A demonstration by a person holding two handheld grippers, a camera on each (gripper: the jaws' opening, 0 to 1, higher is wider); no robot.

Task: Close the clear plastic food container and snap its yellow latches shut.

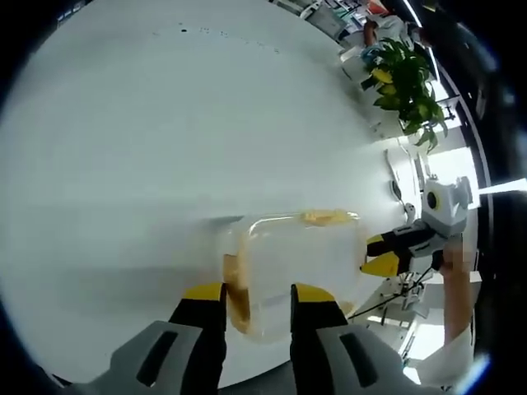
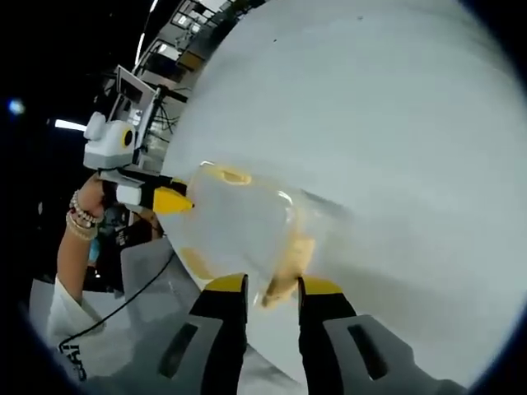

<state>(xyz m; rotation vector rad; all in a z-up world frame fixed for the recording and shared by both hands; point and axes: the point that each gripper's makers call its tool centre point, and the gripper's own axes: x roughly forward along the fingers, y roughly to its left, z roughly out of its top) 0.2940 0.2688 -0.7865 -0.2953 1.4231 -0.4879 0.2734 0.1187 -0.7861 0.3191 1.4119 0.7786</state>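
Clear plastic container (image 1: pixel 300 271) sits at lower centre on the white desk (image 1: pixel 148 132), between both tools, left tool (image 1: pixel 257 298) and right tool (image 2: pixel 272 290) apart at its latches; uneven pressing could slide it.

A broad white bench (image 1: pixel 165 123) spreads through the left gripper view, its surface bare and evenly lit. Beyond its far edge stands a green leafy plant (image 1: pixel 408 82), with bright daylight on the floor beside it. In the right gripper view the same white bench (image 2: pixel 387 123) curves away, and ceiling strip lights (image 2: pixel 70 125) glow in the dark room behind.
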